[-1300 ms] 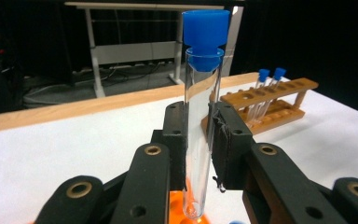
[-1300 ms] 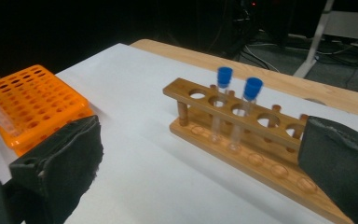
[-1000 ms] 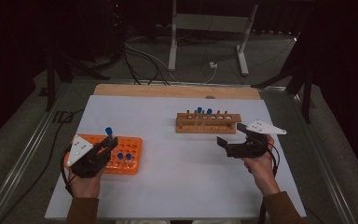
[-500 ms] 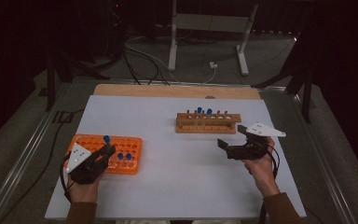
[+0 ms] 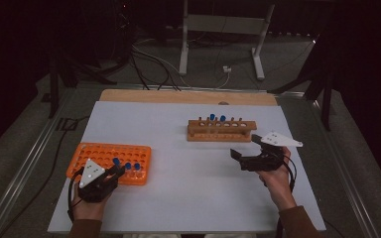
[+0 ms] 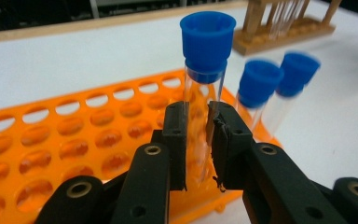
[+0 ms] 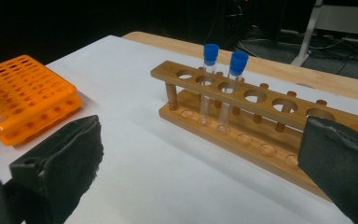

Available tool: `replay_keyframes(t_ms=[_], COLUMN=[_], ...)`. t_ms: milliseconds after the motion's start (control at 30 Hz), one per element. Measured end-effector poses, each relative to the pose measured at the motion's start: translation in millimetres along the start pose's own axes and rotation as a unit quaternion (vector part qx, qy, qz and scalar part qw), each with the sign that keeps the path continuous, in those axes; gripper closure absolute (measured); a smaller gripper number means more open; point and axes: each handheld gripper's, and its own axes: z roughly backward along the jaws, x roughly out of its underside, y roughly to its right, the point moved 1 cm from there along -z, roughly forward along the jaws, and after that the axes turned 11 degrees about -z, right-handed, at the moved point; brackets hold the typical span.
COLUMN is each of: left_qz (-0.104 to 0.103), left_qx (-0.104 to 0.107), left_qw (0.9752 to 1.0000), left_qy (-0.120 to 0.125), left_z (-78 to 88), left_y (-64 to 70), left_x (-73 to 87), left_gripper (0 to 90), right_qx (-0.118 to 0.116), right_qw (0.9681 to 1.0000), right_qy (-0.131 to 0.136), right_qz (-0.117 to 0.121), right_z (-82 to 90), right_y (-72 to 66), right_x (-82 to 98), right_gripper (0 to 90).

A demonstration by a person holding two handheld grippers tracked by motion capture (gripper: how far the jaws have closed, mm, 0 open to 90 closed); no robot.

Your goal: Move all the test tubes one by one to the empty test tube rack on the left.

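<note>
A white tabletop (image 5: pixel 188 188) with a bare wooden strip along its far edge stands in a dark room; cables and a grey metal stand (image 5: pixel 223 29) lie on the floor beyond. The left gripper (image 5: pixel 110 174), at the near left, has its fingers (image 6: pixel 175 140) clamped on a blue-capped tube (image 6: pixel 205 88) standing upright in the near right corner of the orange rack (image 5: pixel 94 153). Two more capped tubes stand just beside it. The right gripper (image 5: pixel 245 157) hovers with fingers wide apart near the wooden rack (image 5: pixel 221 130), which holds two tubes.

Dim room, black surroundings, white table (image 5: pixel 188 198) evenly lit from above, soft shadows, distant tubes blurred in left gripper view
</note>
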Motion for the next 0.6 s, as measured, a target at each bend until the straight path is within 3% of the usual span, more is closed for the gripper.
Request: replay_keyframes(t_ms=[133,367,600], left_qz=[-0.018,-0.036,-0.034], left_qx=[0.001,-0.001,0.003], left_qw=[0.9995,0.9981,0.9977], left_qy=[-0.026,-0.051,-0.059], left_z=[-3.9,-8.7,-10.7], left_y=[3.5,6.4,6.1], left_x=[1.4,1.9,2.9], left_gripper=[78.0,78.2,78.2], right_qx=[-0.001,-0.003,-0.005], right_qw=[1.0000,1.0000,0.9999], right_qy=[-0.002,-0.007,-0.011], right_qz=[0.000,0.000,0.000], right_z=[-1.1,-4.3,-7.6], right_y=[-0.3,-0.6,-1.5], right_x=[1.5,4.5,6.2], right_gripper=[0.0,0.0,0.0])
